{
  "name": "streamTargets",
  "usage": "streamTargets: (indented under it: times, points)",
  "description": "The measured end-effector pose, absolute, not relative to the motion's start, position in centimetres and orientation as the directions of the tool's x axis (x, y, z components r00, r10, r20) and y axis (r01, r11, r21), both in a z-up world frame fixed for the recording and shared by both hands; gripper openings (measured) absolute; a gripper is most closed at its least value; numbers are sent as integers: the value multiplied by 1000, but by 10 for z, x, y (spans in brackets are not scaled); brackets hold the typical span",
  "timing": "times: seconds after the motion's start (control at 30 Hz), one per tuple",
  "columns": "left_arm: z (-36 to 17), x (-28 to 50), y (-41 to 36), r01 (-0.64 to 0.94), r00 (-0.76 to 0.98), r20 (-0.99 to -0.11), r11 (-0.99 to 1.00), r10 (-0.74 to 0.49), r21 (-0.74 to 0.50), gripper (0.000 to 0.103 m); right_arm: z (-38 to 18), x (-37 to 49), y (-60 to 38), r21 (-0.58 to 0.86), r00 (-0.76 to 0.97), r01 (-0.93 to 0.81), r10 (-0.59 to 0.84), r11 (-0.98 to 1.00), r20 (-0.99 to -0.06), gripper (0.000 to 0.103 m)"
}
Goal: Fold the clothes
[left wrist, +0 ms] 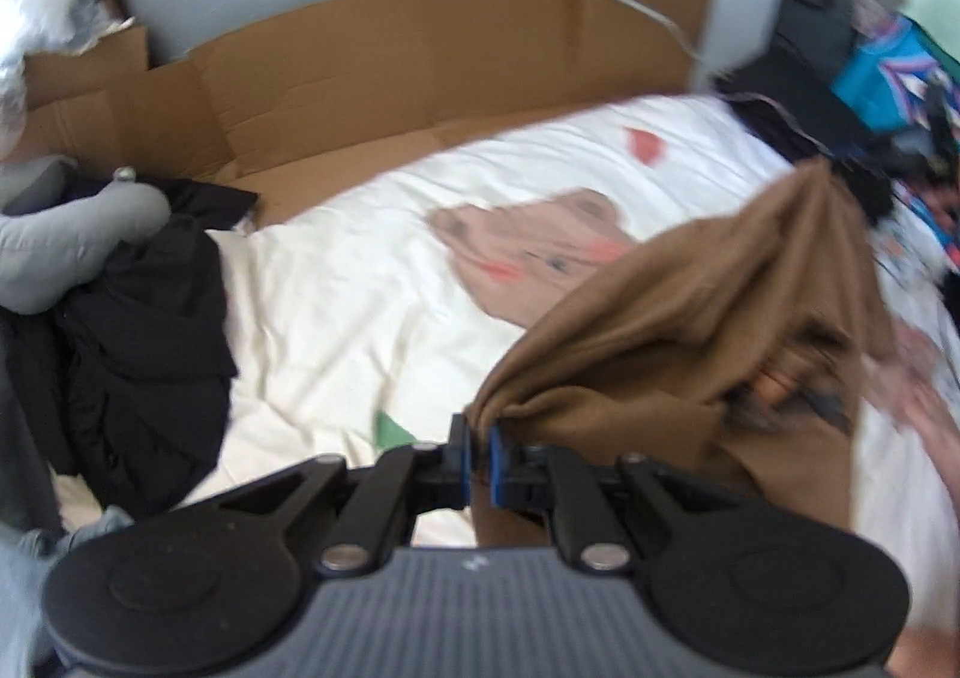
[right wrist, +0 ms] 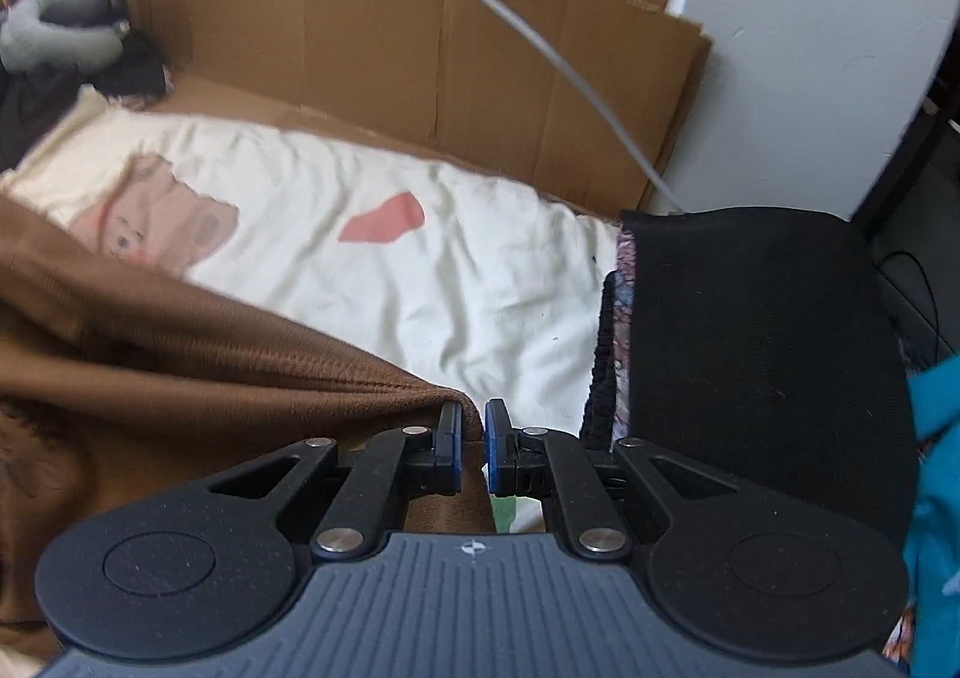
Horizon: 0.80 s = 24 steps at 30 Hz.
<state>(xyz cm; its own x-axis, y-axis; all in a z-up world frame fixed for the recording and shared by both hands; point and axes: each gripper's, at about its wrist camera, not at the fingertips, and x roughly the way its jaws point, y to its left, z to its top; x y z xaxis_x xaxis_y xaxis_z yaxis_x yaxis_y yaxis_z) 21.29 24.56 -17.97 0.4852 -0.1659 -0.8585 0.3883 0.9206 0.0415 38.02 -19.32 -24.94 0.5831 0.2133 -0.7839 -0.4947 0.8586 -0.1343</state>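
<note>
Left gripper [left wrist: 479,459] pinching brown garment [left wrist: 690,318], cream bedspread [left wrist: 336,306]

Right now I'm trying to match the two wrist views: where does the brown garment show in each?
Left wrist: the brown garment fills the lower right, bunched, pinched by the left gripper.
Right wrist: it spreads over the lower left, its edge meeting the right gripper.
Shared landmark: the bear print on the cream blanket, centre in the left view, upper left in the right.

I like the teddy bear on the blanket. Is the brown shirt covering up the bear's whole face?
No. In the left wrist view the brown garment hangs beside the bear picture on the white blanket, and the bear's face shows.
</note>
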Motion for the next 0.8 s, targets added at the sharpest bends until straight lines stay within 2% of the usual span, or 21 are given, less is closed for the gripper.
streamTargets:
  times: [0.37, 0.57, 0.8]
  points:
    - [-266, 316, 275, 304, 483, -870, 951, -99, 60, 5, -295, 443, -140, -219, 515, -588, 153, 778, -843, 6]
    - [-300, 314, 298, 274, 452, -889, 960, -78, 55, 5, -310, 472, -110, -244, 491, -631, 136, 737, -860, 6]
    - [-298, 280, 327, 223, 452, -889, 974, -69, 38, 4, -316, 485, -64, -281, 486, -714, 165, 641, -858, 6]
